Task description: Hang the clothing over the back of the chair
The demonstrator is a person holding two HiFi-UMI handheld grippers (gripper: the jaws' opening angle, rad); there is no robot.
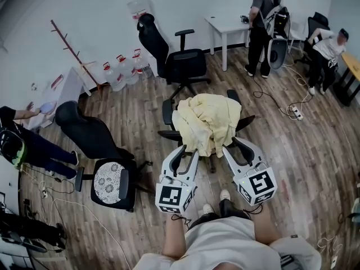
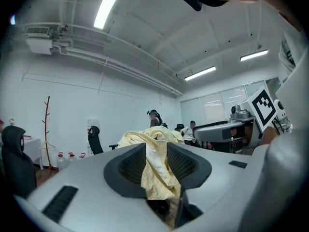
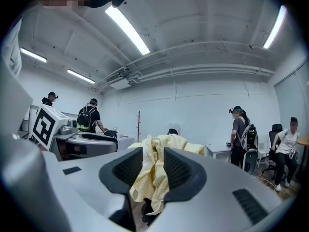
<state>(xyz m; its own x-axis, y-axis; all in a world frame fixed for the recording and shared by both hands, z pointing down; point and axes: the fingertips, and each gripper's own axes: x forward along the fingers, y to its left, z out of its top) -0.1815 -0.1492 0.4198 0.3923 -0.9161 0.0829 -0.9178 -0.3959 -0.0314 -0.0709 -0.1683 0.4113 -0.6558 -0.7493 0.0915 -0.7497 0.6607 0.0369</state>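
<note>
A pale yellow piece of clothing (image 1: pixel 208 122) lies heaped over a black office chair (image 1: pixel 167 111) just in front of me, hiding its seat and back. My left gripper (image 1: pixel 188 151) sits at the heap's near left edge and my right gripper (image 1: pixel 230 146) at its near right edge. In the left gripper view a fold of the yellow clothing (image 2: pixel 157 173) is pinched between the pads of the left gripper (image 2: pixel 157 153). The right gripper (image 3: pixel 153 158) likewise clamps a hanging fold of the clothing (image 3: pixel 150 175). Both grippers point level.
A black chair with a patterned cushion (image 1: pixel 107 173) stands to the left, another black chair (image 1: pixel 180 61) behind. A white desk (image 1: pixel 228 27) and two people (image 1: pixel 261 21) are at the back right, one person (image 1: pixel 28 145) at the left. Cables (image 1: pixel 287 108) trail over the wooden floor.
</note>
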